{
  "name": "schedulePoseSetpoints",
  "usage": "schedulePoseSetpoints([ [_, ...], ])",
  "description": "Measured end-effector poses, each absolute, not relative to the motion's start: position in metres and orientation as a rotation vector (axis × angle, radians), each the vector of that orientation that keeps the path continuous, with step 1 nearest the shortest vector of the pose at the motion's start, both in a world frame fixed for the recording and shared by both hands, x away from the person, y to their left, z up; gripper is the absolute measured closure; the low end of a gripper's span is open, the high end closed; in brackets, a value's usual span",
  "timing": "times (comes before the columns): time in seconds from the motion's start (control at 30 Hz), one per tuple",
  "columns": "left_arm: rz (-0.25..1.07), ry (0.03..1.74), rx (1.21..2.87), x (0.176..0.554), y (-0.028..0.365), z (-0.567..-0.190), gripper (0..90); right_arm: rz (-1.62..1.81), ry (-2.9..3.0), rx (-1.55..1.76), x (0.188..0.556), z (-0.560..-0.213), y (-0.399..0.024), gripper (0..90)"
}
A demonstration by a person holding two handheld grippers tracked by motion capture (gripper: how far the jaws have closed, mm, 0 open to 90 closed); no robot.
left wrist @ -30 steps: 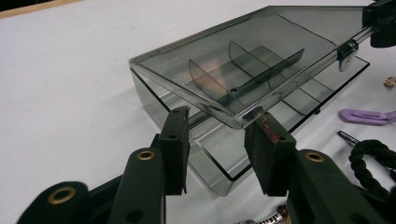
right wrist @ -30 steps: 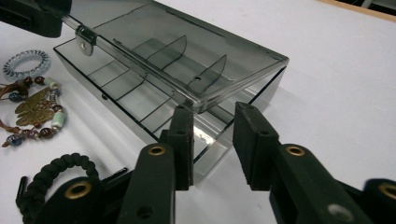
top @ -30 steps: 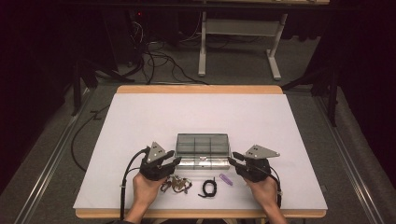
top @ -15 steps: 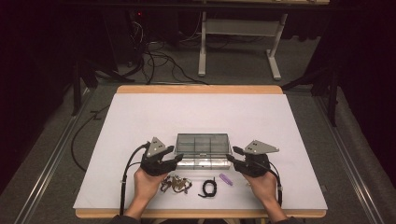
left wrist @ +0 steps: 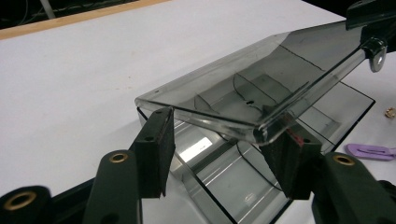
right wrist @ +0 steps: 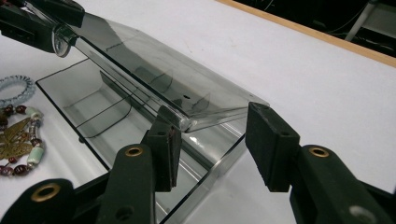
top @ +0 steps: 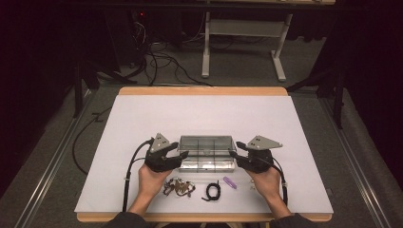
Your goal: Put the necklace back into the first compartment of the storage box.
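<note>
No text, label, brand, number or sign can be read anywhere in these views. The clear plastic compartment box (top: 207,152) and its raised lid (left wrist: 243,88) carry no print. The white table cover (top: 204,114) is plain as well.

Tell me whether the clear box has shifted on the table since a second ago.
No. The clear box sits equally far from the black hair tie and table edge.
</note>
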State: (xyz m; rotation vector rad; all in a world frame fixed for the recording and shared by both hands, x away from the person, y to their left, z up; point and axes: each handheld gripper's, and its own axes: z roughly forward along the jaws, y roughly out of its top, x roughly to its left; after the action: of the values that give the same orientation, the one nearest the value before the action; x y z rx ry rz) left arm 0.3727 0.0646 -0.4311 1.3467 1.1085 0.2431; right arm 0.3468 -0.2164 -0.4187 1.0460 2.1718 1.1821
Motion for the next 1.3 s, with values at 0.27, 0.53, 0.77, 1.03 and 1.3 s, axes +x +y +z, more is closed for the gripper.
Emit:
schedulePoseSetpoints([
  [0.27,0.255,1.111,1.336,0.381,0.063,-0.428,47.2,1.195,2.156,1.07,0.355,-0.418,-0.217,57.0],
  [0.53,0.255,1.107,1.334,0.388,0.062,-0.424,48.5,1.218,2.14,1.092,0.363,-0.417,-0.217,57.7],
  [0.77,0.261,1.118,1.332,0.396,0.061,-0.426,52.9,1.217,2.162,1.112,0.372,-0.422,-0.215,60.4],
  [1.03,0.255,1.14,1.327,0.404,0.062,-0.427,55.8,1.251,2.157,1.14,0.378,-0.423,-0.22,66.0],
  [1.3,0.27,1.145,1.296,0.408,0.061,-0.429,58.6,1.274,2.136,1.152,0.383,-0.425,-0.222,66.9],
])
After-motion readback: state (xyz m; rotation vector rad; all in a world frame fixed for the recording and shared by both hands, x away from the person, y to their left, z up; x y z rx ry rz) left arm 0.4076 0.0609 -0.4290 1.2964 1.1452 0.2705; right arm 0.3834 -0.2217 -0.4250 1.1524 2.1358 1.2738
